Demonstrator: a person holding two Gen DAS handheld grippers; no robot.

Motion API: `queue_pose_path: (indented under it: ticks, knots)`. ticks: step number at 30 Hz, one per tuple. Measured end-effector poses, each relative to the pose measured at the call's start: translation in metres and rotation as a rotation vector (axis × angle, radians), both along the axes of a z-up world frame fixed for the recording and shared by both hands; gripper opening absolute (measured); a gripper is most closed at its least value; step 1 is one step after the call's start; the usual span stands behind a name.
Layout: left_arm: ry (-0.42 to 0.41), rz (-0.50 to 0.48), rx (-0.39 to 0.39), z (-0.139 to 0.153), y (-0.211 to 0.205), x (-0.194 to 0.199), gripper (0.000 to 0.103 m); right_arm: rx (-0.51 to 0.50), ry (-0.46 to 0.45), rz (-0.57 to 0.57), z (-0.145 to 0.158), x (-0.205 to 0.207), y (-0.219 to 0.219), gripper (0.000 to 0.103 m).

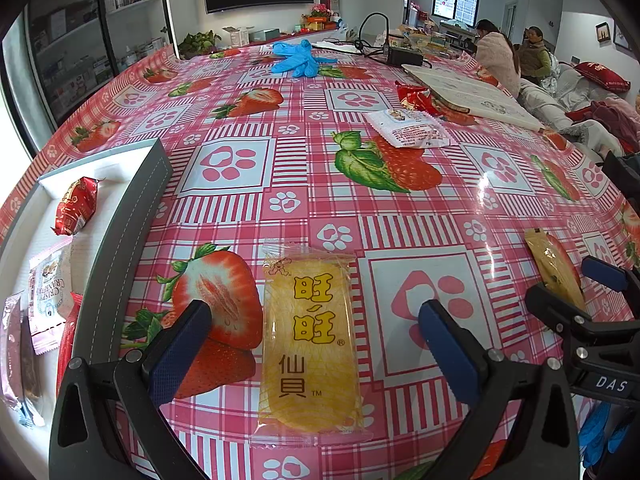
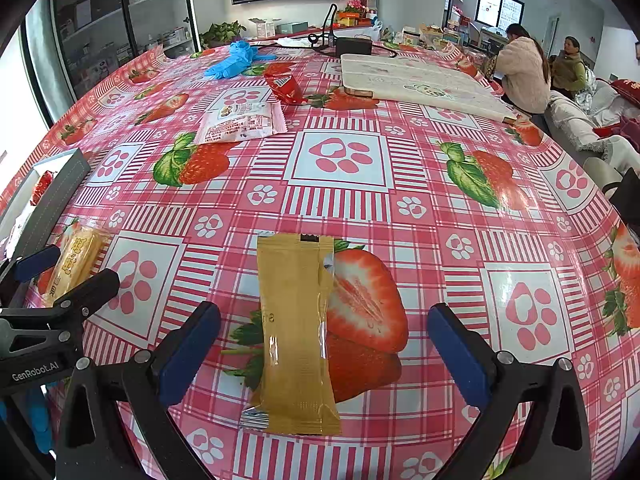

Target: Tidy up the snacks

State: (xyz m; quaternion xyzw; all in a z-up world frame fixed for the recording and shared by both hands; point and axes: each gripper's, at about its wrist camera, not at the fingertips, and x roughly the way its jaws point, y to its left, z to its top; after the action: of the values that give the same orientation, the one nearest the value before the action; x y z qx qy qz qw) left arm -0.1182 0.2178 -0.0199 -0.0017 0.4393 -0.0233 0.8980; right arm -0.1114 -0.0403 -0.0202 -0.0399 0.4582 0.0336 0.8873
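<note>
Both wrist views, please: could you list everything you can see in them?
rice cracker packet: 1, yellow, between left gripper's fingers
snack bar packet: 1, tan, between right gripper's fingers
white snack packet: 1, mid-table
red snack packet: 1, beyond it
tray: 1, grey-rimmed, left edge, holding several snacks
gloves: blue, far side
tablecloth: pink, strawberries
people: 2, background
left gripper: open
right gripper: open
</note>
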Motion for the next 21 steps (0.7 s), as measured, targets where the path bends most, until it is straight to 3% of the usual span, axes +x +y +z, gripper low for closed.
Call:
queue_pose_path:
  ticks: [6,11,17,21]
  knots:
    - [0.005,-0.002,0.002,0.001,0.001,-0.001,0.103,-0.006,0.02,0.013,0.002,0.003,0.001,0.103]
    - [0.031,0.001,0.007,0.002,-0.001,0.002,0.103,-0.016,0.147,0.026,0.004,0.02,0.002,0.103]
    - [0.117,0.027,0.006,0.004,-0.003,0.013,0.101,-0.026,0.209,0.047,0.003,0.03,0.003,0.103]
    - [0.132,0.03,0.007,0.004,-0.004,0.012,0.099,-0.033,0.226,0.072,0.006,0.034,0.009,0.094]
